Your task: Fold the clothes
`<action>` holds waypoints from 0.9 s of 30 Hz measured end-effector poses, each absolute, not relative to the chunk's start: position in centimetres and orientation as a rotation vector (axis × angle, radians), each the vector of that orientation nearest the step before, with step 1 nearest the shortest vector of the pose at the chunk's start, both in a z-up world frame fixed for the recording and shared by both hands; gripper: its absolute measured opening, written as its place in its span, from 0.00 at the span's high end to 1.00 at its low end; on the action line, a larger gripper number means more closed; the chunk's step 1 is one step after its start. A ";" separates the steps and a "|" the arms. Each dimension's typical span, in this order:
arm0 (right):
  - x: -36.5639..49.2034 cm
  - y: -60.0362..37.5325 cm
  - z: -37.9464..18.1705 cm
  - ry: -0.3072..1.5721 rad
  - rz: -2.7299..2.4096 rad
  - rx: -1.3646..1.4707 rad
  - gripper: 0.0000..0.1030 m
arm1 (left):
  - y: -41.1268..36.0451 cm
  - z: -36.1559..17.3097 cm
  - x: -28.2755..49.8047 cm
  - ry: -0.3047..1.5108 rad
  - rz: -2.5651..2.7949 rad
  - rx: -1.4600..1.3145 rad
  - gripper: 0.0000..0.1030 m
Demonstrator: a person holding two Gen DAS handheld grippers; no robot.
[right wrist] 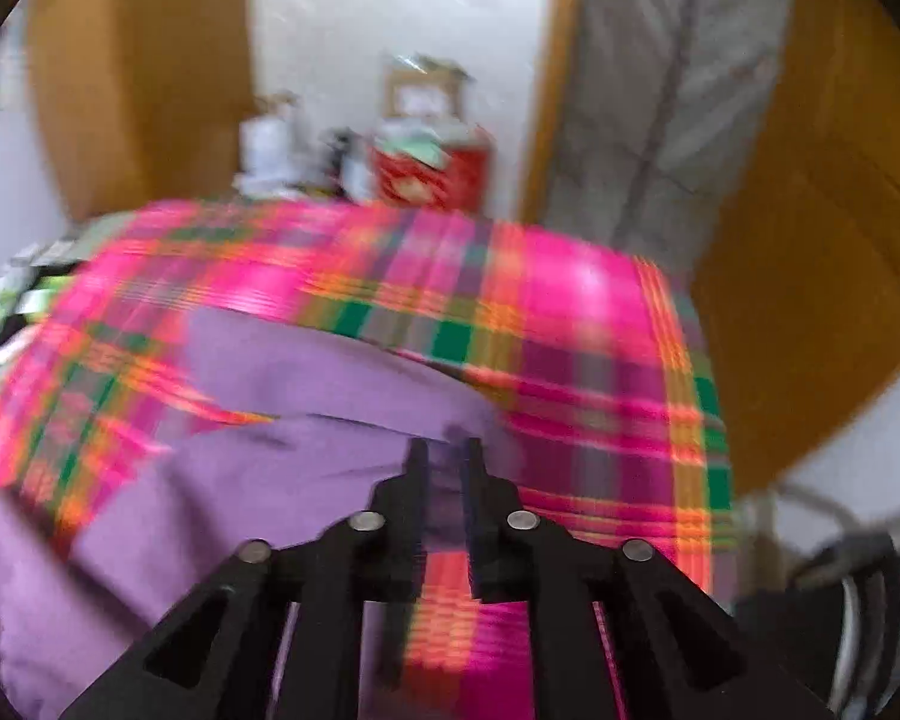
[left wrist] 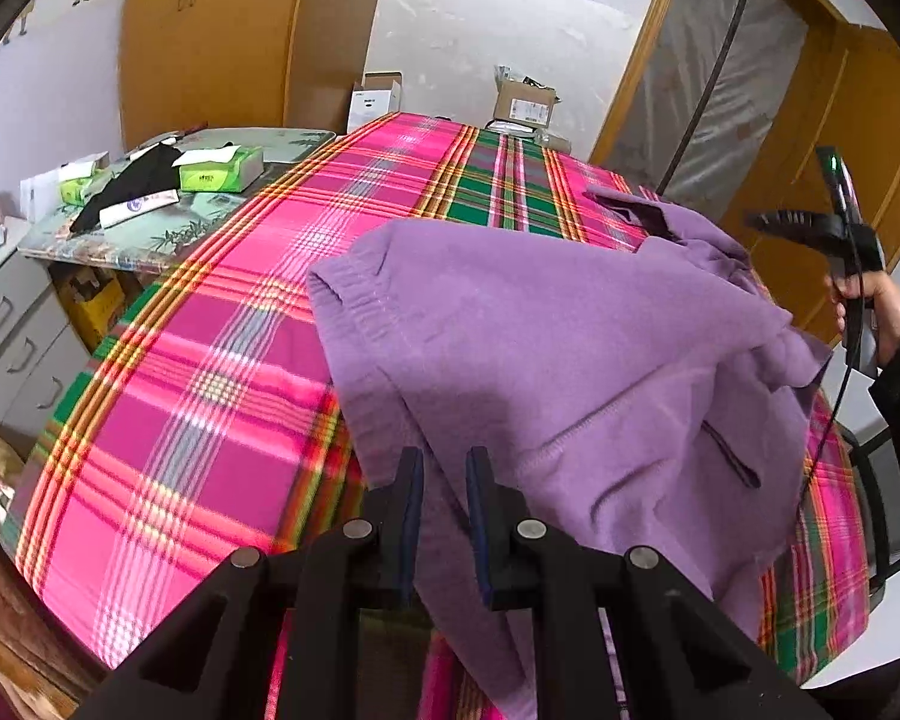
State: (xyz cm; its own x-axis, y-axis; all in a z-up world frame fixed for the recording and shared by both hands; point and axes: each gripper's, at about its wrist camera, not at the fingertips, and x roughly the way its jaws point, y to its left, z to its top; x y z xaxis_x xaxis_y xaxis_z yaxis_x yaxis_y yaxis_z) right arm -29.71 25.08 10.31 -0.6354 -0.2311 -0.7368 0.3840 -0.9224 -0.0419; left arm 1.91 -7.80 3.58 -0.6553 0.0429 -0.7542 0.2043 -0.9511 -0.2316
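A: Left wrist view. Purple fleece jacket (left wrist: 570,372) lies on the pink plaid bedsheet (left wrist: 198,396), ribbed hem toward the far left, collar end toward the far right. Long axis runs obliquely from near centre to far right.

B: Left gripper (left wrist: 444,468)?

A: Fingers stand narrowly apart, a strip of the purple fabric running between them. Reads as a grip on the near edge; pad contact itself not clearly resolved.

B: Other hand visible there?

A: Yes. The person's right hand (left wrist: 870,312) holds the right gripper (left wrist: 774,221) off the right side, just beyond the collar end, above the sheet and apart from the cloth.

B: Right wrist view?

A: Heavily blurred. Right gripper (right wrist: 445,462) fingers part-open, gap clear, nothing between them. Jacket (right wrist: 282,420) lies ahead and to the left of the fingertips; plaid sheet (right wrist: 600,360) lies directly below and right.

B: Judgement?

A: Right hand is nearer the collar end, so the next catch probably falls to it, reaching leftward.
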 end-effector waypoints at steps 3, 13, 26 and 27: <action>-25.9 19.2 11.7 0.326 -2.351 0.973 0.63 | -7.3 3.7 3.0 0.480 -2.751 1.251 0.84; -17.0 5.2 8.8 0.468 -1.890 0.900 0.62 | -7.0 2.4 6.7 0.602 -2.754 1.314 0.71; -10.0 10.7 8.3 0.356 -1.849 0.926 0.62 | -6.5 3.6 4.7 0.558 -2.839 1.221 0.64; -9.5 11.1 8.1 0.348 -1.848 0.929 0.62 | -6.5 3.3 4.0 0.561 -2.836 1.247 0.64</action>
State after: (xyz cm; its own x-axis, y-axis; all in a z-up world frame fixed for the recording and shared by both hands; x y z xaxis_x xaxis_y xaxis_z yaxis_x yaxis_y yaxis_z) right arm -9.51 11.08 8.14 -0.2079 -0.6513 -0.7298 0.8722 -0.4612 0.1631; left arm 4.04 -6.55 3.34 -0.6862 0.1473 -0.7124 0.1351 -0.9364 -0.3238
